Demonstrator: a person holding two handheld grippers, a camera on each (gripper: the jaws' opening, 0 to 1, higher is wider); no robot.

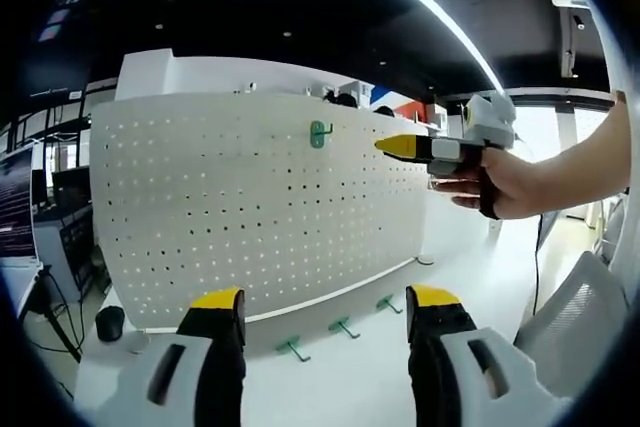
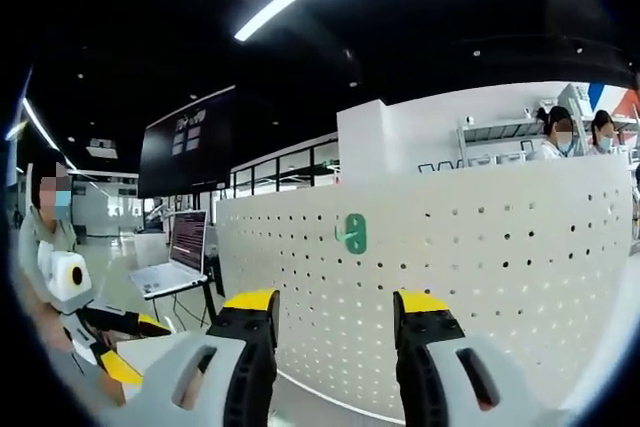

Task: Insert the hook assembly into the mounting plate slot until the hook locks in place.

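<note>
One green plastic hook point(image 1: 319, 133) sits on the upright white perforated pegboard panel point(image 1: 230, 207); in the right gripper view it point(image 2: 354, 233) hangs near the panel's top edge. Three more green hooks point(image 1: 342, 326) lie loose on the white surface point(image 1: 350, 377) at the panel's foot.

Left tool point(image 1: 324, 309): jaws wide apart, empty, low in front of the panel. Right tool point(image 2: 333, 307): also open, nothing between the jaws, level with the mounted hook; in the left gripper view it point(image 1: 400, 145) points at the hook from the side, not touching.

Risks:
- Can't tell if the hook is locked; may be only part seated and drop out.
- A skewed push could jam or pop it out.
- Low left tool could knock the loose hooks off the surface.
</note>
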